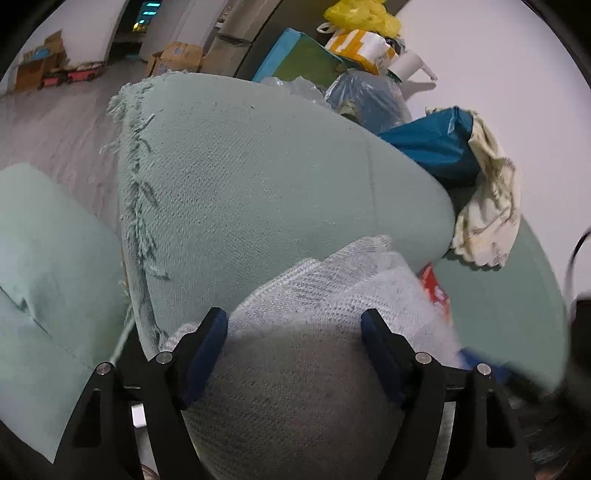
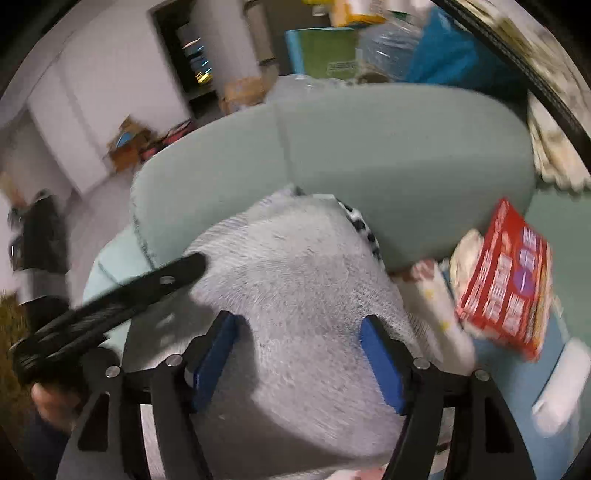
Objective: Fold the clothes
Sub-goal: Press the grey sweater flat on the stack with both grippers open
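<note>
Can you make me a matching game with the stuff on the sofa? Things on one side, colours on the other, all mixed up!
Things:
1. sofa cushion
2. knitted garment
3. box
4. plastic bag

Colours:
A. red
B. yellow
C. pale green
D. grey

Pairs: 1-C, 2-D, 3-A, 4-B
</note>
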### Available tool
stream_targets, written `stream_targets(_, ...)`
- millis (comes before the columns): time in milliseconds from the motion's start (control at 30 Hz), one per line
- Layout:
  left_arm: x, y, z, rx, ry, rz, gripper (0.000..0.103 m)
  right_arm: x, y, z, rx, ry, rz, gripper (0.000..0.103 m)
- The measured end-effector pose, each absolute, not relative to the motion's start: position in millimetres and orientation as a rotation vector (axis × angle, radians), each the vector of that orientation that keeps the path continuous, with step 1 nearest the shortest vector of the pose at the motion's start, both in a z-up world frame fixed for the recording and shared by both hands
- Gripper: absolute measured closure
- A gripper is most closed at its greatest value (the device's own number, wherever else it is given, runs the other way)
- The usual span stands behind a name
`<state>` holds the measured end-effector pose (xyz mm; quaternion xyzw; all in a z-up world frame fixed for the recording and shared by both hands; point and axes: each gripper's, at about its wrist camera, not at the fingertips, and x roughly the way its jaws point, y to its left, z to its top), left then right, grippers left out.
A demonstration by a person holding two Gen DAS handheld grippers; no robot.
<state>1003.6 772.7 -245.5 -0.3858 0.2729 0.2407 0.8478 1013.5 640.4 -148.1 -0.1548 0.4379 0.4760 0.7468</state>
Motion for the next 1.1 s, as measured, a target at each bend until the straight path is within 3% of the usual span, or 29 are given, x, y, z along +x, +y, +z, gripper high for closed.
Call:
stream_targets(133, 967, 757, -220, -0.863, 0.515, 0.451, 0.03, 1015, 645, -150, -0.318, 0.94, 1.014, 0.028)
stream_targets(367, 974, 743, -241, -0.777, 0.612, 0.579, 0.028, 1016, 637, -144, -0.262, 0.951, 1.046, 0.022)
stream_targets(500, 982, 751, -241, -0.795, 0.665, 0.57, 0.02, 1011, 630, -143, -0.253, 0.955, 1.042, 0.023)
stream_targets(567, 980, 758, -245, -0.841, 0.697, 0.574, 0.014, 1009, 626, -142, -0.248, 0.956, 1.039, 0.018)
stream_targets(700, 953, 758, -235, -0.974, 0.616, 0.571, 0.014, 1004, 619, -141, -0.24, 0.96, 1.034, 0.018)
stream_targets(1100, 931, 713, -197, -0.758, 0.582, 0.526, 0.014, 983, 592, -126, -0.131, 0.89, 0.996, 0.016)
